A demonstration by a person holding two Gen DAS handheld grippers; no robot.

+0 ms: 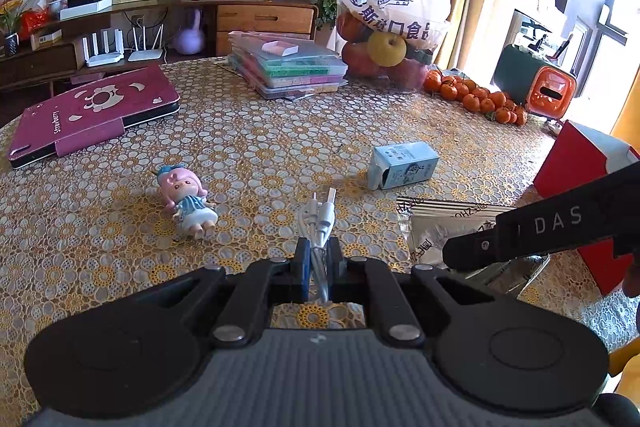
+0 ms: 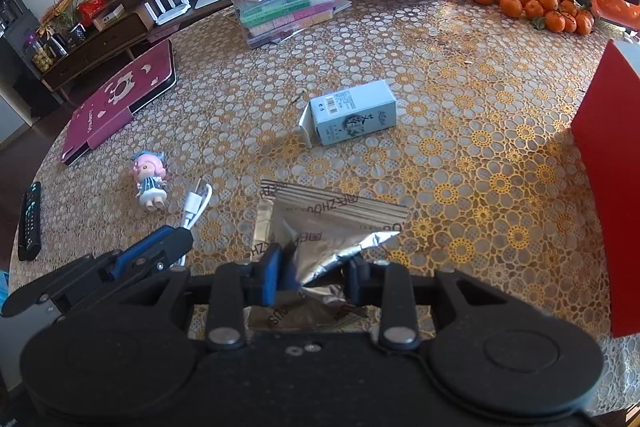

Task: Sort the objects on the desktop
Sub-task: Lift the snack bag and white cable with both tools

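My left gripper (image 1: 318,255) is shut on a white USB cable (image 1: 320,217) whose plugs stick out ahead of the fingers; the cable also shows in the right wrist view (image 2: 196,205). My right gripper (image 2: 314,273) stands around a crumpled silver foil packet (image 2: 320,227), its jaws apart by the packet's width, touching its near edge. The packet shows in the left wrist view (image 1: 440,227). A pink-haired doll (image 1: 190,205) lies left of the cable, also seen from the right wrist (image 2: 150,181). A pale blue carton (image 2: 350,113) lies on its side mid-table.
A red box (image 2: 608,163) stands at the right edge. A maroon tablet case (image 1: 88,113) lies far left, a remote (image 2: 30,223) at the left edge. Stacked plastic cases (image 1: 288,67), a fruit bag (image 1: 384,15) and tangerines (image 1: 476,99) line the far side.
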